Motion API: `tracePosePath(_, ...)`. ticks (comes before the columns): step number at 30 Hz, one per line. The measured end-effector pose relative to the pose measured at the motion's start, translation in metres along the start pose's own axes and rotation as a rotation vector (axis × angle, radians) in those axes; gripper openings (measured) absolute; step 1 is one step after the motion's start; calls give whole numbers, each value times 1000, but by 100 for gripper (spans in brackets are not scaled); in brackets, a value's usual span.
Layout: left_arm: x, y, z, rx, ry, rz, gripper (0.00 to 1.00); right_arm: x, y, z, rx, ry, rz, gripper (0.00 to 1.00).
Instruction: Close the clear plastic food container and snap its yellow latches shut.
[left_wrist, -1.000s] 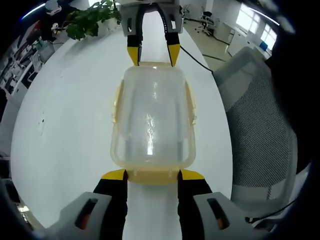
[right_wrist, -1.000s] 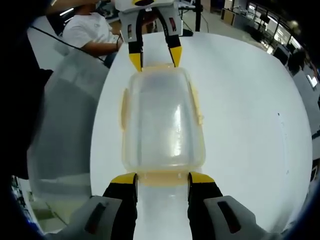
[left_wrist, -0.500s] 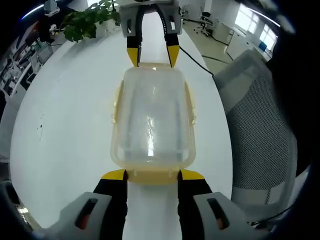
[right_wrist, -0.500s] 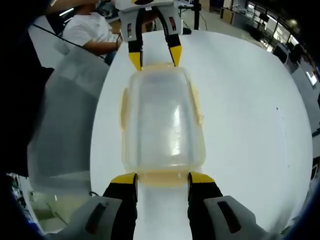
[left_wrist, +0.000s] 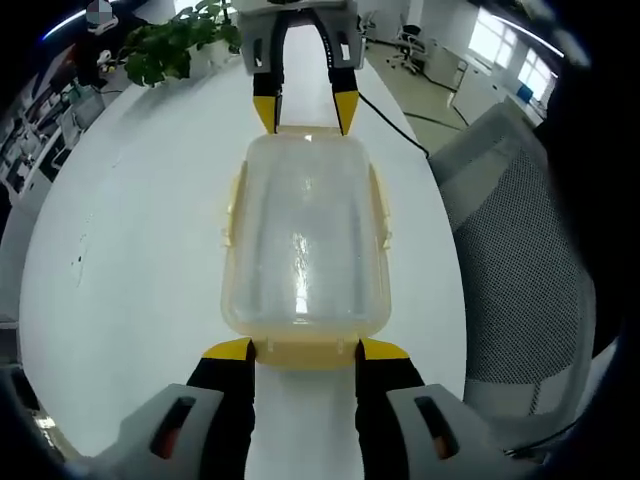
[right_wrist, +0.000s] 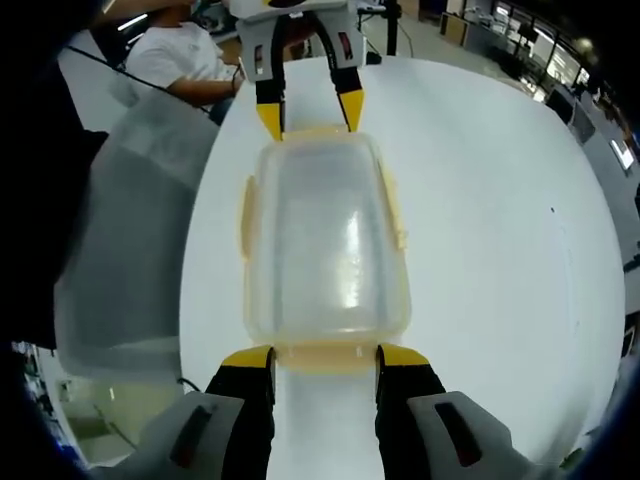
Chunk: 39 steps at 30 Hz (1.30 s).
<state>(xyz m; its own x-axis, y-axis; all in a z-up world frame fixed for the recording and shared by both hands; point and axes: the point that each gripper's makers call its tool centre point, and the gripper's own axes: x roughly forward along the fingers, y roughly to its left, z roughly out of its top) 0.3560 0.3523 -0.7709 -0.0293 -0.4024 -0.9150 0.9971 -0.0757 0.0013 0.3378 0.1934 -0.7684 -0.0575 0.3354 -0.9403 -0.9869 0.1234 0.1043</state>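
Observation:
The clear plastic food container (left_wrist: 305, 240) (right_wrist: 325, 240) lies on the white table with its lid on. Yellow latches run along its long sides (left_wrist: 382, 210) (right_wrist: 244, 220) and at both short ends. My left gripper (left_wrist: 305, 350) is open, its yellow-tipped jaws standing either side of the near end latch (left_wrist: 305, 353). My right gripper (right_wrist: 325, 357) is open in the same way at the opposite end latch (right_wrist: 325, 355). Each gripper shows at the top of the other's view, the right gripper (left_wrist: 305, 110) and the left gripper (right_wrist: 310, 115), tips at the container's far end.
The round white table (left_wrist: 130, 220) (right_wrist: 500, 220) spreads wide around the container. A grey mesh chair (left_wrist: 520, 260) (right_wrist: 130, 230) stands close to one edge. A potted plant (left_wrist: 170, 45) is at the far end, a black cable (left_wrist: 390, 115) runs off the table, and a person in a white shirt (right_wrist: 180, 60) sits behind.

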Motion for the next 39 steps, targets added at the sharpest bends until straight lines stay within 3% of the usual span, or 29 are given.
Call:
tracePosePath(29,9,0,7,8,1,-10,38,5,0,-12,15,8,-6,38)
tracePosePath(39,10,0,7,19,-8,-1,38,5,1,-11,18,-28,-2,38)
